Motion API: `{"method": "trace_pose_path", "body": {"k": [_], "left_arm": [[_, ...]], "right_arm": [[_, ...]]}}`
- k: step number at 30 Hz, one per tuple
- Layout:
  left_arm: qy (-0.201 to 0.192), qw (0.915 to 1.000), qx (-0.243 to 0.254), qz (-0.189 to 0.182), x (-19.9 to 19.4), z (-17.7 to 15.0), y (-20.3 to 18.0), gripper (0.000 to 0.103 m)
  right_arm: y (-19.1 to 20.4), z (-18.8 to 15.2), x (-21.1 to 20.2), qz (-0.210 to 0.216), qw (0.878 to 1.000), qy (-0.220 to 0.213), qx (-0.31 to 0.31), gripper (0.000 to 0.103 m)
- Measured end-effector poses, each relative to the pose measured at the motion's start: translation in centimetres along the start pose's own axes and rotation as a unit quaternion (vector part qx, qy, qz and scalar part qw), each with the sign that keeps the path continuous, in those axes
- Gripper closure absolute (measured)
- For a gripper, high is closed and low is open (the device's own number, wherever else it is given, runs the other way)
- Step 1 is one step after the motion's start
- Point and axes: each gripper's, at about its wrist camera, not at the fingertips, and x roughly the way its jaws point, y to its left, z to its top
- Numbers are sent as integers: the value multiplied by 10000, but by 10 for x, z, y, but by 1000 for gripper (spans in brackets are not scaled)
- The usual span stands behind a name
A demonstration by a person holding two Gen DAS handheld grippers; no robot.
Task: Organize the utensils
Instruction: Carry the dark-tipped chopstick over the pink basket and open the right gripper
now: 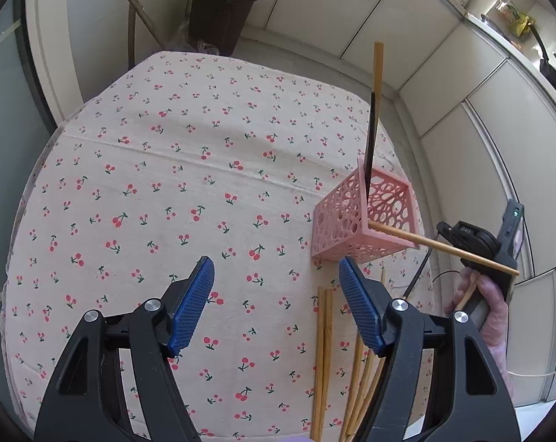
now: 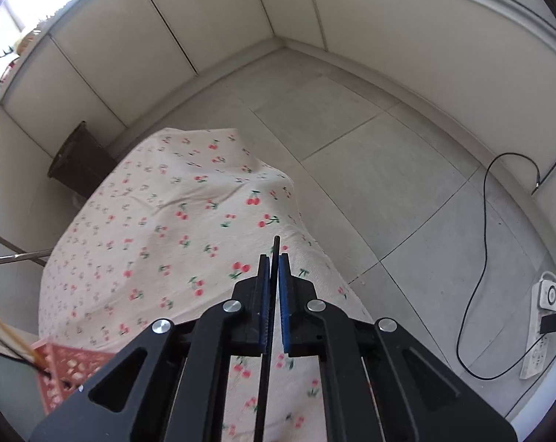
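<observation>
A pink perforated holder point(image 1: 364, 219) stands on the cherry-print tablecloth point(image 1: 189, 191) at the right; two chopsticks point(image 1: 375, 103) stand upright in it. My left gripper point(image 1: 276, 276) is open and empty, above the cloth just left of the holder. Several wooden chopsticks point(image 1: 324, 350) lie on the cloth below it. My right gripper point(image 2: 274, 258) is shut on a chopstick point(image 2: 276, 254), which shows dark and edge-on between the blue pads. In the left wrist view that chopstick point(image 1: 443, 246) reaches from the right gripper body point(image 1: 499, 258) to the holder's near rim. The holder's corner point(image 2: 62, 372) shows in the right wrist view.
A dark bin point(image 1: 221, 14) stands on the floor beyond the table, with poles point(image 1: 132, 3) leaning beside it. White cabinets point(image 1: 462, 84) line the wall. A power strip point(image 2: 539, 328) and black cable point(image 2: 477, 258) lie on the tiled floor to the right.
</observation>
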Motion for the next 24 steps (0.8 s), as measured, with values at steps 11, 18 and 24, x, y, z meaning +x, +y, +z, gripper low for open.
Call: {"method": "trace_pose_path", "body": {"k": [11, 18, 24], "left_arm": [[-135, 9997, -74, -162, -21, 0, 6, 36], [-211, 9994, -205, -207, -28, 3, 13, 36], [-240, 9992, -194, -256, -32, 5, 12, 36]], "right_arm": [[17, -21, -133, 392, 9960, -591, -541, 98], [26, -22, -186, 380, 9933, -837, -694, 98], [47, 16, -223, 542, 9902, -1159, -567, 98]]}}
